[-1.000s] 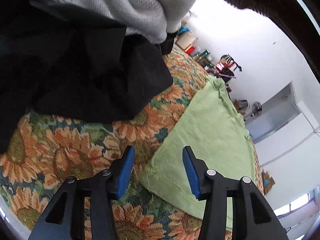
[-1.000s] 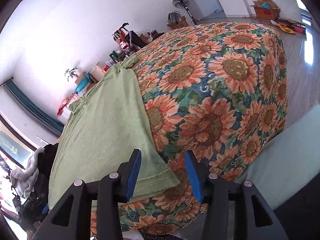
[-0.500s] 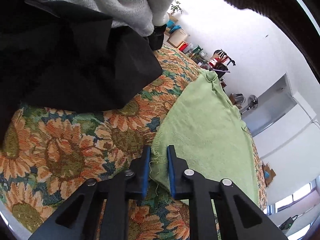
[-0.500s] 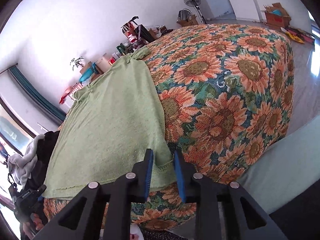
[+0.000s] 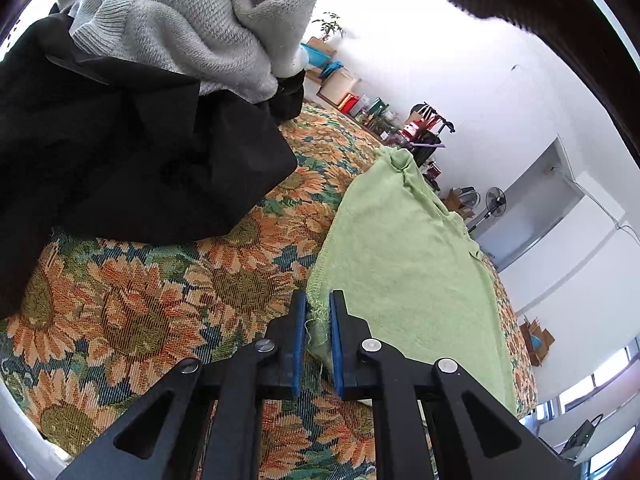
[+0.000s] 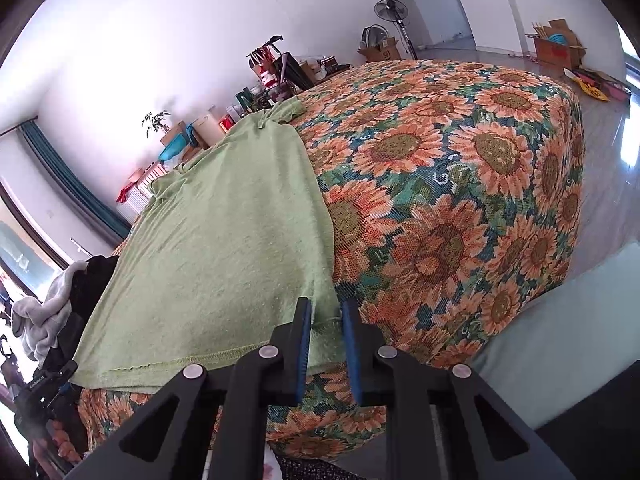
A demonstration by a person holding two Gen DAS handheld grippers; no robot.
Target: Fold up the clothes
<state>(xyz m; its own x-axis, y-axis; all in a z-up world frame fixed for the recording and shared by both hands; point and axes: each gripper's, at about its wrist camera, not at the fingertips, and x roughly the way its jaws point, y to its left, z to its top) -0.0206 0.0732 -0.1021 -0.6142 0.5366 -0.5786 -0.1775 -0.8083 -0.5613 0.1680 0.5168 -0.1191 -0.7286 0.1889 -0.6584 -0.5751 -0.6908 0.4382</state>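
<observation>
**Both grippers pinched on the hem corners of the green T-shirt**

A light green knit T-shirt (image 6: 224,232) lay spread flat on a sunflower-patterned woven cover (image 6: 460,184) in orange, green and teal, its stitched hem toward the cameras and its collar and sleeves at the far end, near the wall.

The left gripper (image 5: 318,312), black with blue pads on its fingers, had its jaws drawn nearly together on the near left hem corner of the shirt; frayed threads of the hem edge showed between the pads. In the left wrist view the shirt (image 5: 408,264) ran away from that corner toward a bunched sleeve.

The right gripper (image 6: 325,314), of the same build, was likewise closed down on the near right corner, with a narrow strip of green cloth caught between its pads just where the cover dropped over the edge.

To the left of the shirt, well apart from the held corner, sat a heap of black fabric (image 5: 132,160) with a crumpled grey knitted sweater (image 5: 192,24) on top; both rested on the cover. The same heap (image 6: 60,304) showed at the far left in the right wrist view.

Along the far wall stood a pedestal fan (image 6: 392,12), a small potted plant (image 6: 156,122), and cardboard boxes (image 6: 556,46) on the floor.
</observation>
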